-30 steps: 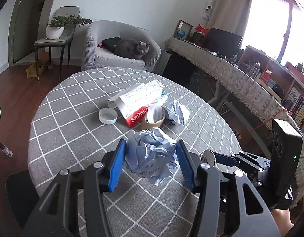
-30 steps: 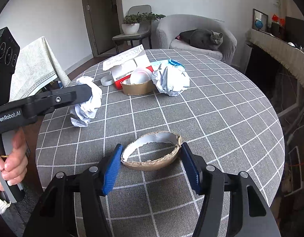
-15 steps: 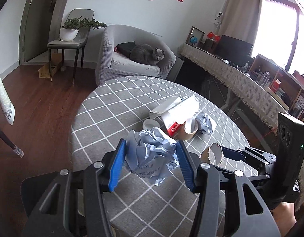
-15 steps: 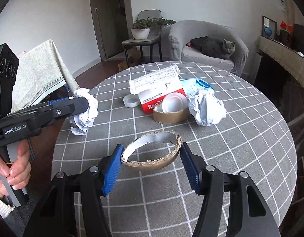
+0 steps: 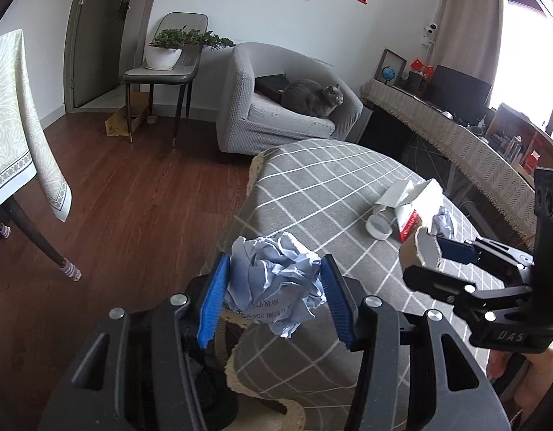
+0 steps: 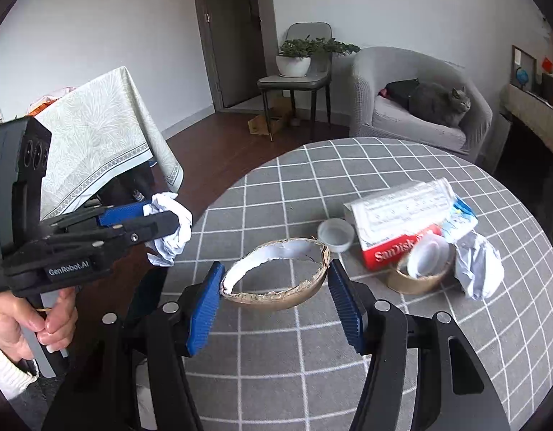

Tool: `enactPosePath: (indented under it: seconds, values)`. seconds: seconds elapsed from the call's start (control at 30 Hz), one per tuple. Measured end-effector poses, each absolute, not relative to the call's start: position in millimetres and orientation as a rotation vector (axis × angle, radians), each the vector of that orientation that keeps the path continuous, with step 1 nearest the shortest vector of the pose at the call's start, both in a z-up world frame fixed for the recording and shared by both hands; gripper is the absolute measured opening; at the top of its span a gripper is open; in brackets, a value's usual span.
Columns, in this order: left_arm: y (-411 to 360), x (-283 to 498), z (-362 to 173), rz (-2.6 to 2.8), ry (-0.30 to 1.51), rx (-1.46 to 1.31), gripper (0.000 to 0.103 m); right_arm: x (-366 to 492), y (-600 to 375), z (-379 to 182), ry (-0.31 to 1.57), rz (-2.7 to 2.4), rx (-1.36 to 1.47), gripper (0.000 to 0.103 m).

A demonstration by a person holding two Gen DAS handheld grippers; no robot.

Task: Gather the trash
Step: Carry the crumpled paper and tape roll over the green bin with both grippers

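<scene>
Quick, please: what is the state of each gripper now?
Left gripper: shut on crumpled paper.
Right gripper: shut on torn cardboard ring.

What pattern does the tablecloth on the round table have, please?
The tablecloth is grey with a grid of thin white lines, clearest in the right wrist view.

Both grippers were clamped on trash: the left gripper (image 5: 274, 296) on crumpled paper (image 5: 273, 283), the right gripper (image 6: 274, 300) on a torn cardboard ring (image 6: 276, 273).
</scene>
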State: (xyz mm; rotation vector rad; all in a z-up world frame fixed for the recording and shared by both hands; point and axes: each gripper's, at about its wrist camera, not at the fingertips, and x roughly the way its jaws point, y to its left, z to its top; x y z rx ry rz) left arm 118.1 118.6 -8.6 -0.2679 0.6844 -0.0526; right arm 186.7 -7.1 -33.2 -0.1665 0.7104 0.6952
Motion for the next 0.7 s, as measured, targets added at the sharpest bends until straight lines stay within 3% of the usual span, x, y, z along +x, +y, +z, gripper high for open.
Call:
enactPosePath:
  seconds: [0.7]
  values:
    - [208,87,-93,0.028,0.957,-0.247,0.055,171,99,-34,0.721,0.829,-0.175,0.06]
